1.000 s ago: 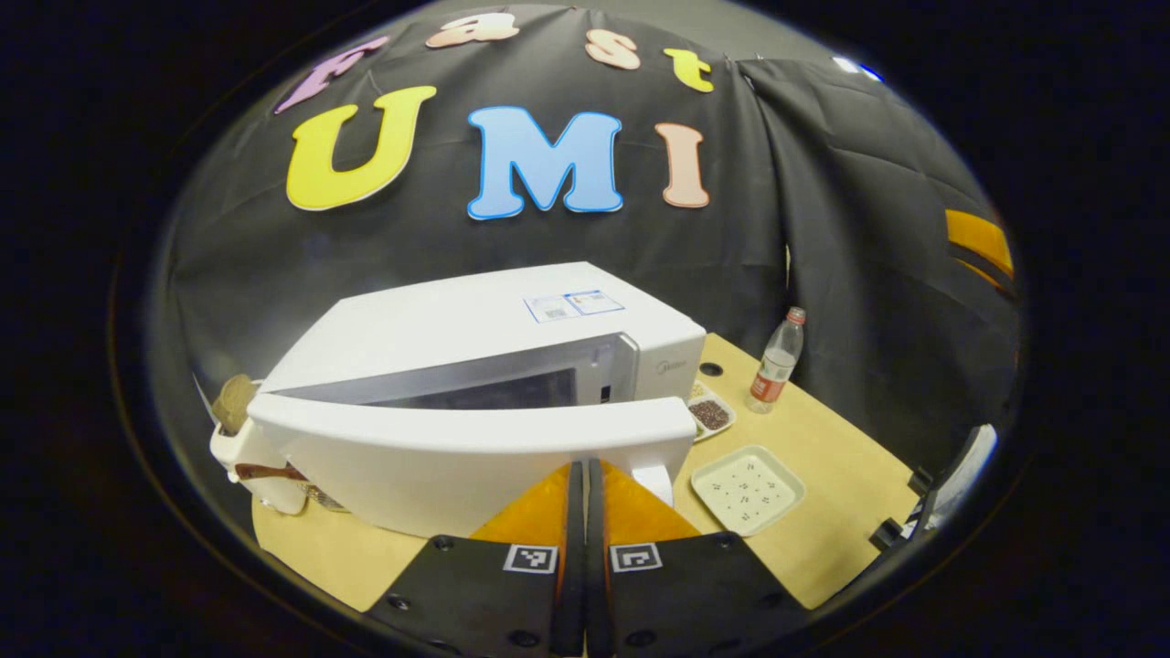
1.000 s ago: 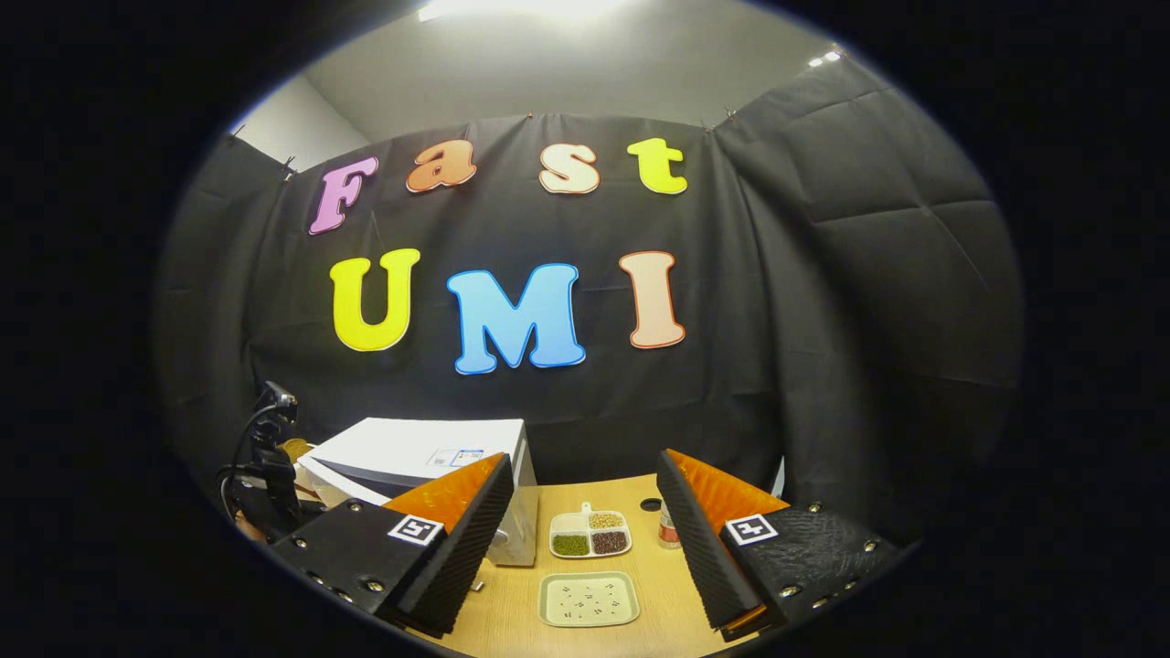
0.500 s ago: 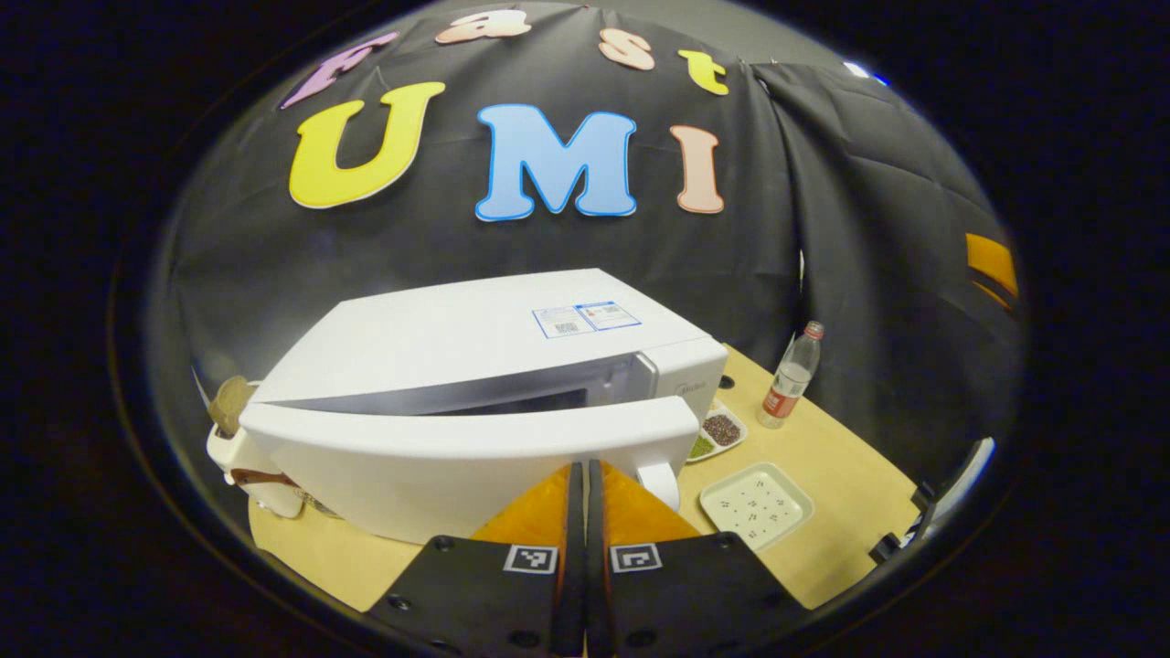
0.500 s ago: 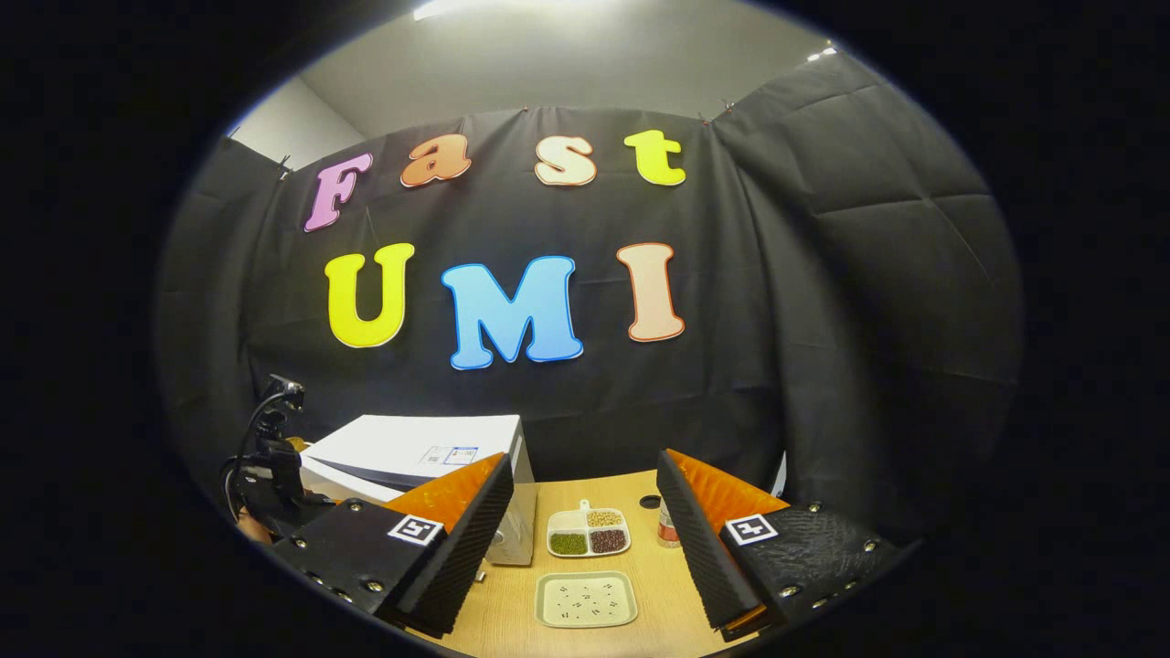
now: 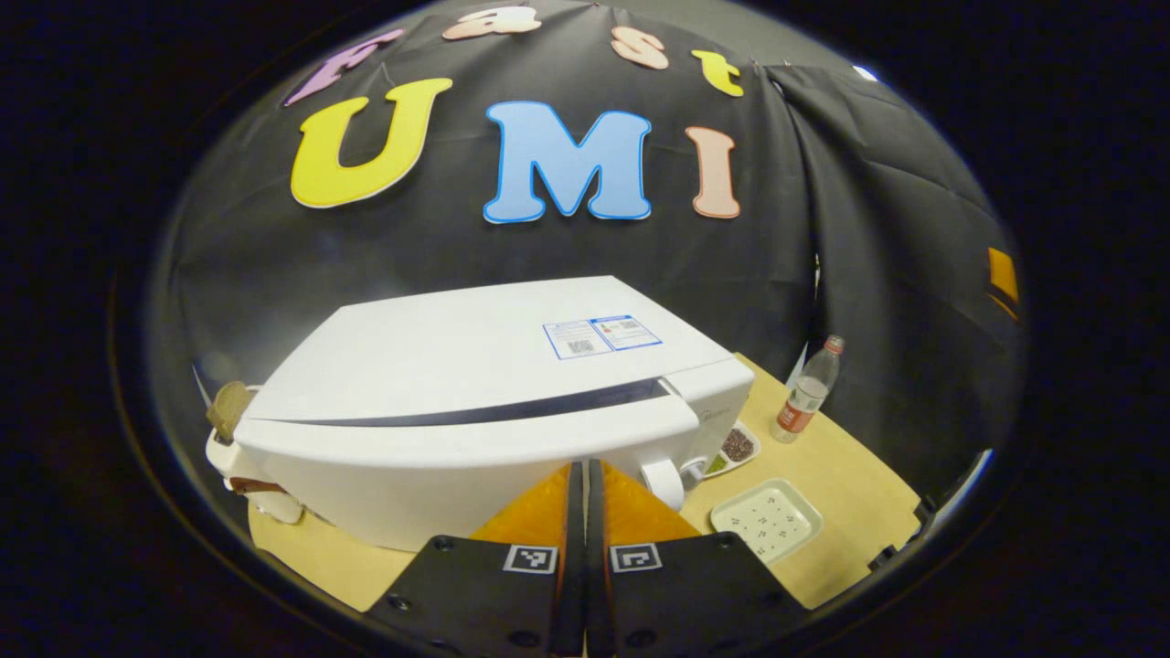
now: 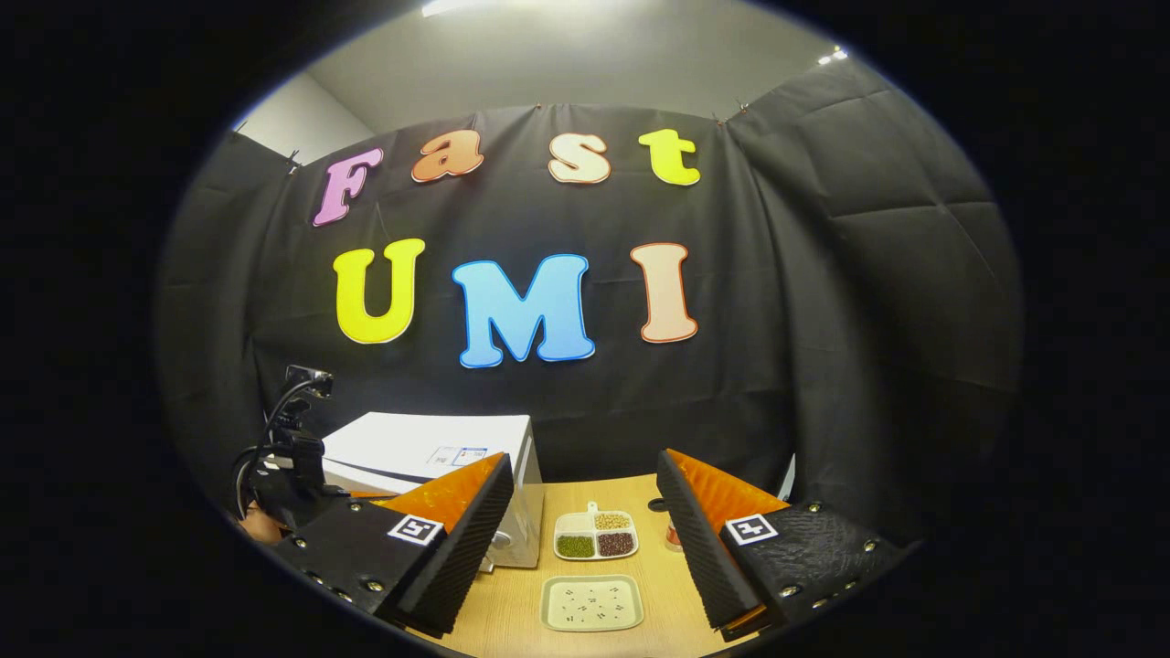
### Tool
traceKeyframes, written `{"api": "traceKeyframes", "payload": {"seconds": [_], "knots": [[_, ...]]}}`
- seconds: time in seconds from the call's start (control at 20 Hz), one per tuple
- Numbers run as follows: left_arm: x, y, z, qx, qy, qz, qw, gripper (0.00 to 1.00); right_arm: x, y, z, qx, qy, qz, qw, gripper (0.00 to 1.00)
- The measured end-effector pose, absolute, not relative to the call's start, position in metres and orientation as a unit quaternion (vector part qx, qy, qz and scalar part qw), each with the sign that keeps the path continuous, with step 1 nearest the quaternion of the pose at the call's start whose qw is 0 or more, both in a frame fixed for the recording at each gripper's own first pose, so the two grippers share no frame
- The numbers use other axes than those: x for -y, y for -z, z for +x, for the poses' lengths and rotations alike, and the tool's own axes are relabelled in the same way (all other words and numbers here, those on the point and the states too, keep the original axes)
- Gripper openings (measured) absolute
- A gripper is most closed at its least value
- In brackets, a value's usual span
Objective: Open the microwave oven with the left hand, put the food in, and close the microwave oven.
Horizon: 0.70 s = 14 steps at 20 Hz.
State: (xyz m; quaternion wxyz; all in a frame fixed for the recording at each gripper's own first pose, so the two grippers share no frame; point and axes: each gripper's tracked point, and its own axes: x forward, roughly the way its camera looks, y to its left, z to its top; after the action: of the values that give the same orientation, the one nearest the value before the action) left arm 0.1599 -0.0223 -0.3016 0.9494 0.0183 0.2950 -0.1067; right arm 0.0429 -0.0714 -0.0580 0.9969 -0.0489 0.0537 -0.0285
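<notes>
The microwave oven (image 5: 475,366) is sitting on the left part of the desk (image 5: 841,466), toward the back edge, and its door (image 5: 439,457) is showing only a thin dark seam along the top, so it is reading as all but closed. The left gripper (image 5: 585,475) is pressing its tips against the door's front, just beside the round knob (image 5: 660,482), with its two fingers clenched together and nothing between them. The right gripper (image 6: 585,530) is hanging over the desk's near edge with its fingers spread wide and empty. Between those fingers a divided dish of beans (image 6: 596,535) and a speckled square plate (image 6: 591,603) are lying to the right of the oven, and a plastic bottle (image 5: 804,391) is standing near the back right corner. The door is looking stiff and light on its hinge, and its smooth white face is probably offering little friction, so a flat push near the free edge by the knob seems the best place; the heavy oven body is unlikely to slide.
</notes>
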Motion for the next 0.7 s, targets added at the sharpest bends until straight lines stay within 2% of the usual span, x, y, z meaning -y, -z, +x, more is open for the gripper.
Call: {"api": "traceKeyframes", "payload": {"seconds": [0.2,0.7], "knots": [[0.026,0.313,0.161,-0.305,0.113,0.019,0.945,0.07,0.075,0.056,0.049,-0.05,0.037,-0.051,0.997,0.96],[0.031,0.309,0.163,-0.275,0.126,0.043,0.952,0.07,0.071,0.059,0.061,-0.055,0.04,-0.055,0.996,0.96]]}}
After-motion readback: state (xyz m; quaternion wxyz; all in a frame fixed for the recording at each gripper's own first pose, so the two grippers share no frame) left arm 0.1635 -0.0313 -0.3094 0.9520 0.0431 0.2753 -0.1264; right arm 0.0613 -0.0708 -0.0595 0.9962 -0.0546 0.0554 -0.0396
